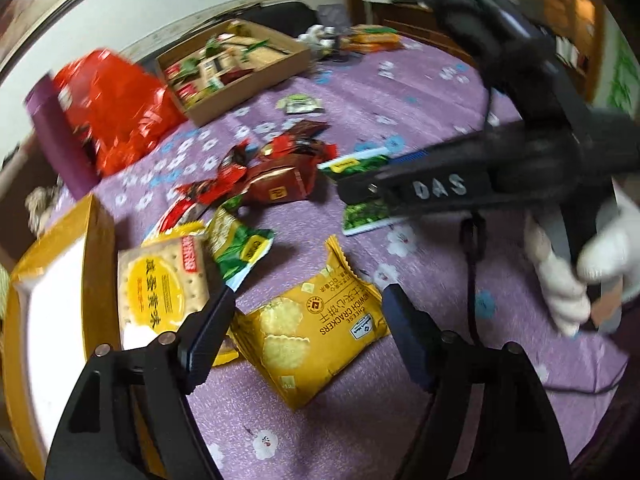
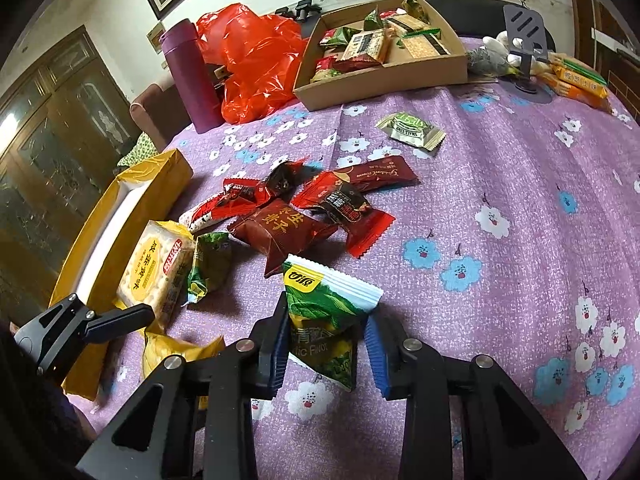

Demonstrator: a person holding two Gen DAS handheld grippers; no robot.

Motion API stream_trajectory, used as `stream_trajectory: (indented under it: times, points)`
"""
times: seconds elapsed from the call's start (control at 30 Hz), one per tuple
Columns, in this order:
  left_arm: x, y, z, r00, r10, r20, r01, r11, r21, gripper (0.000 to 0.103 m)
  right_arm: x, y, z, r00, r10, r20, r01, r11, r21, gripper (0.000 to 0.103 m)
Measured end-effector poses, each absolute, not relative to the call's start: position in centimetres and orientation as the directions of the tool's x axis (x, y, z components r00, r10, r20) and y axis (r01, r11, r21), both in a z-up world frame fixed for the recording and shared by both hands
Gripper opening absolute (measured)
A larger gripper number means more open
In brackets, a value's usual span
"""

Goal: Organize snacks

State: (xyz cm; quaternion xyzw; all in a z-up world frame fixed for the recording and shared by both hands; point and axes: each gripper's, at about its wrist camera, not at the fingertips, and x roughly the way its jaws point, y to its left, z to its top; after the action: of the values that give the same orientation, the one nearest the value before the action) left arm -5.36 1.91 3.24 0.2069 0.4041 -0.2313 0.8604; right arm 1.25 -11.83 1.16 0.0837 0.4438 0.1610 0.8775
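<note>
My right gripper (image 2: 328, 320) is shut on a green and white snack packet (image 2: 328, 296), which stands upright between its blue pads, just over the purple flowered cloth (image 2: 500, 184). The left wrist view shows that gripper (image 1: 360, 194) from the side with the green packet (image 1: 366, 216), and a white-gloved hand (image 1: 568, 280) holding it. My left gripper (image 1: 312, 292) is open and hovers over a yellow cheese sandwich crackers packet (image 1: 316, 332), not touching it. One of its fingers (image 2: 120, 320) shows at the lower left of the right wrist view.
A cardboard tray (image 2: 384, 76) with sorted snacks stands at the back, beside a red plastic bag (image 2: 248, 60) and a purple bottle (image 2: 188, 76). A yellow box (image 2: 160, 172) lies at the left. Red and brown snack packets (image 2: 288, 224), a soda cracker pack (image 2: 156, 264) and a small olive packet (image 2: 412, 128) lie loose.
</note>
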Motion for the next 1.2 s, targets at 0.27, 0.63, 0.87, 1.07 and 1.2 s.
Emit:
stream_trajectory:
  times: [0.27, 0.63, 0.87, 1.07, 1.2]
  points:
    - [-5.7, 0.3, 2.0, 0.542, -0.197, -0.817, 0.583, 0.789, 0.196, 0.088, 1.3, -12.1, 1.1, 0.549, 0.365, -0.752, -0.203, 0.931, 0.304, 0.035]
    - [-6.7, 3.8, 4.3, 0.579, -0.285, -0.764, 0.452, 0.892, 0.010, 0.022, 0.7, -11.5, 1.5, 0.578, 0.356, -0.734, -0.222, 0.934, 0.278, 0.034]
    - [-7.3, 5.0, 4.7, 0.584, -0.320, -0.746, 0.454, 0.891, -0.026, 0.016, 0.3, -11.3, 1.5, 0.588, 0.365, -0.722, -0.218, 0.931, 0.293, 0.034]
    - [-7.6, 1.4, 4.3, 0.646, -0.264, -0.717, 0.525, 0.835, 0.166, 0.085, -0.7, -13.2, 2.6, 0.623, 0.362, -0.694, -0.172, 0.928, 0.330, 0.034]
    - [-7.0, -1.5, 1.3, 0.587, -0.187, -0.788, 0.573, 0.783, 0.241, 0.081, -1.7, -13.6, 2.8, 0.611, 0.373, -0.698, -0.175, 0.924, 0.341, 0.034]
